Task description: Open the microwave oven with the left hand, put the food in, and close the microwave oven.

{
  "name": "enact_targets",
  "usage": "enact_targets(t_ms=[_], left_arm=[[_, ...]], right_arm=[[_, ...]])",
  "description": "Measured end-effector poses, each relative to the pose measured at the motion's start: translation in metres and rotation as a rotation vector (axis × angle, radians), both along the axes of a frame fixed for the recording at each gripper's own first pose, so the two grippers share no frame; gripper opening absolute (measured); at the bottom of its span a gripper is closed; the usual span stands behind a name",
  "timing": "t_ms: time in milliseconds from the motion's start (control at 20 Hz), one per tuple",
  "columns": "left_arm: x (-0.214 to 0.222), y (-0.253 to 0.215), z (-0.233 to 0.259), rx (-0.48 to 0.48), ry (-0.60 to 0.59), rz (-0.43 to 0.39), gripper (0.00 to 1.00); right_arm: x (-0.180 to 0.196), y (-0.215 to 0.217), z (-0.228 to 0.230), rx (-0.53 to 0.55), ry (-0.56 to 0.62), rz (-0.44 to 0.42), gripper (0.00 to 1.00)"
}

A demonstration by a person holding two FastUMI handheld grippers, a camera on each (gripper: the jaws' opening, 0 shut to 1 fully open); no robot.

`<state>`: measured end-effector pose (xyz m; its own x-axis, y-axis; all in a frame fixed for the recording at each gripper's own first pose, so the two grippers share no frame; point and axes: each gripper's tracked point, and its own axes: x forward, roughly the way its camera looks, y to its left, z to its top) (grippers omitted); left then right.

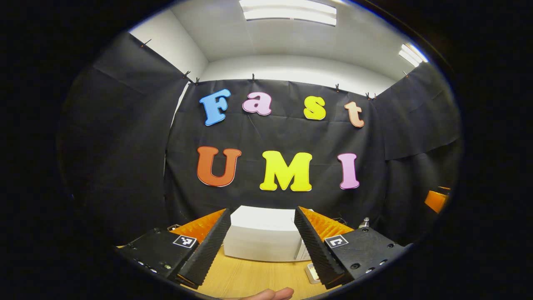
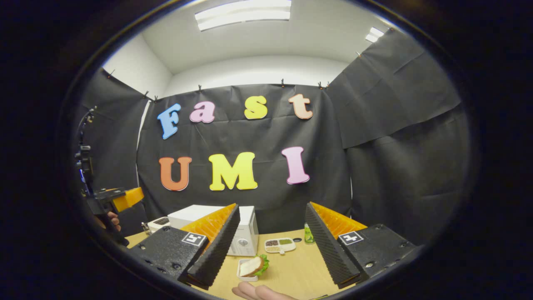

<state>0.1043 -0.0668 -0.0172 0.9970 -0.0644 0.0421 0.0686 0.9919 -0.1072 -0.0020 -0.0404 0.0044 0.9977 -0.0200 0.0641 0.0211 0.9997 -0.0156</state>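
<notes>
The white microwave (image 1: pixel 262 233) stands on the wooden table (image 1: pixel 250 279) straight beyond my left gripper (image 1: pixel 262 210), which is open and holds nothing. In the right gripper view the microwave (image 2: pixel 245 233) sits at the back centre with its door closed. In front of it a sandwich (image 2: pixel 252 266) lies in a small white dish. My right gripper (image 2: pixel 272 206) is open and empty, raised above the table with the sandwich low between its fingers. The left gripper (image 2: pixel 120 198) shows at the far left, held by a hand (image 2: pixel 110 218).
A divided dish of grains (image 2: pixel 280 245) and a green can (image 2: pixel 308 233) stand right of the microwave. A small white appliance (image 2: pixel 160 223) sits to its left. Black cloth walls close the booth on three sides. A palm (image 2: pixel 258 291) shows at the bottom edge.
</notes>
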Motion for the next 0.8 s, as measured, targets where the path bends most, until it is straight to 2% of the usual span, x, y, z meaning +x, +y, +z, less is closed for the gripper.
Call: enact_targets(t_ms=[250, 300, 400, 600, 800], left_arm=[[0.072, -0.04, -0.047, -0.025, 0.038, -0.025, 0.95], [0.083, -0.05, -0.062, -0.027, 0.062, -0.043, 0.95], [0.103, -0.069, -0.092, -0.014, 0.107, -0.066, 0.95], [0.134, -0.106, -0.145, -0.002, 0.17, -0.114, 0.95], [0.145, -0.143, -0.187, -0.011, 0.224, -0.161, 0.94]], right_arm=[[-0.002, -0.017, 0.005, -0.014, -0.023, -0.005, 0.91], [-0.002, -0.019, 0.005, -0.013, -0.027, -0.003, 1.0], [-0.001, -0.026, 0.005, -0.017, -0.033, -0.002, 1.0], [0.006, -0.04, -0.003, -0.025, -0.03, -0.007, 1.0], [0.015, -0.054, -0.02, -0.024, 0.003, -0.008, 1.0]])
